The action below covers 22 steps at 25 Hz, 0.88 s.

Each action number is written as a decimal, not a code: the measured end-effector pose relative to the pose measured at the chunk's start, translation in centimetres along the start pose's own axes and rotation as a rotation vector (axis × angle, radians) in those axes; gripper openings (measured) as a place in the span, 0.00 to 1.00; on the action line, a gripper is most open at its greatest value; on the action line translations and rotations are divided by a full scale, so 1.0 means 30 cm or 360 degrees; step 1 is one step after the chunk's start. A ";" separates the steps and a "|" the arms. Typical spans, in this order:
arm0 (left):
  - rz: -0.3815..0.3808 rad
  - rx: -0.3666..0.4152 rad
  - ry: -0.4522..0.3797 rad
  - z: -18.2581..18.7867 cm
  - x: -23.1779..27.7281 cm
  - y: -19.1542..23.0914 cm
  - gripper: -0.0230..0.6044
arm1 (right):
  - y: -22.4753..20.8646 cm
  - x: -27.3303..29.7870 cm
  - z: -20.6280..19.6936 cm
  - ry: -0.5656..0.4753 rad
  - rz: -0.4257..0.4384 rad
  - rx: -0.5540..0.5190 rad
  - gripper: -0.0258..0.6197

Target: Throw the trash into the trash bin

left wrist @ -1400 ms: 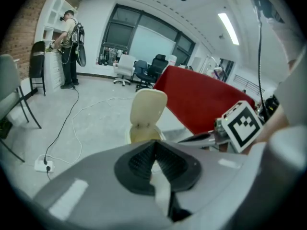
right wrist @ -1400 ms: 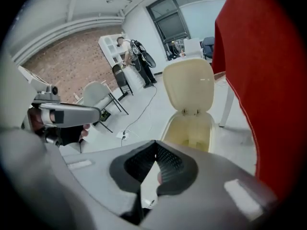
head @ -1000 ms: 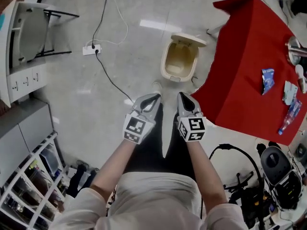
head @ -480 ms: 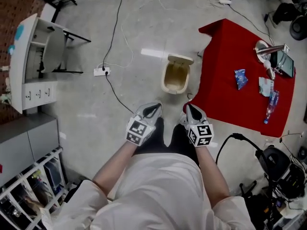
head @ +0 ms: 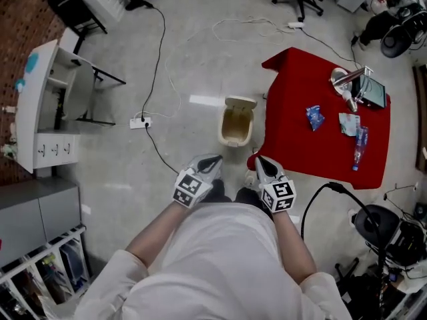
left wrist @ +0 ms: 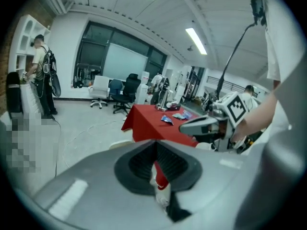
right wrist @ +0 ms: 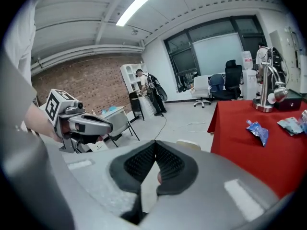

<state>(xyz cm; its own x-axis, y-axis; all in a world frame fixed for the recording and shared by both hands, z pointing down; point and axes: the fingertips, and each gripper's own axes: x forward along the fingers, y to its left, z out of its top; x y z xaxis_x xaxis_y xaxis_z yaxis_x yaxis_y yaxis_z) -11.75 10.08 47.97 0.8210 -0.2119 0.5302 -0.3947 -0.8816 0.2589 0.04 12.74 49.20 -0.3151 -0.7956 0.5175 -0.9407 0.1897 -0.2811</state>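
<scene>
Left gripper (head: pixel 208 163) and right gripper (head: pixel 261 165): both pairs of tongs pressed together, nothing pinched, held close to the body.

Trash lies on the red cloth (head: pixel 300 145) of a table at about 2 o'clock from the person: blue wrapper (head: pixel 314 117), pale wrapper (head: pixel 348 123), plastic bottle (head: pixel 360 147). All well apart from the grippers.

Handling, judged:
- Wrappers look light, crinkly and limp. Pinch a raised fold, not the flat.
- Bottle looks light, smooth and liable to roll. Take it across the body near the middle.

Trash bin (head: pixel 235 122) stands at 12 o'clock, lid up, just beside the table's near corner.

Room: pale hard floor (head: pixel 180 65); a cable (head: pixel 159 52) runs to a power strip (head: pixel 139 122) at 10 o'clock; white shelf unit (head: pixel 40 105) at 9 o'clock.
</scene>
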 end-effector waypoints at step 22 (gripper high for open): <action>-0.0010 0.0057 -0.0042 0.180 0.168 -0.028 0.04 | -0.300 -0.115 0.052 -0.0053 -0.0186 0.0068 0.10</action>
<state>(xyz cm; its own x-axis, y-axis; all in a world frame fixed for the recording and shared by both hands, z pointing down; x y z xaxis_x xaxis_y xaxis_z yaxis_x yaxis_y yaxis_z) -5.05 7.49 46.07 0.8339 -0.2171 0.5074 -0.3752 -0.8972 0.2329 9.78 12.89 48.69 -0.1983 -0.8296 0.5220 -0.9644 0.0702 -0.2549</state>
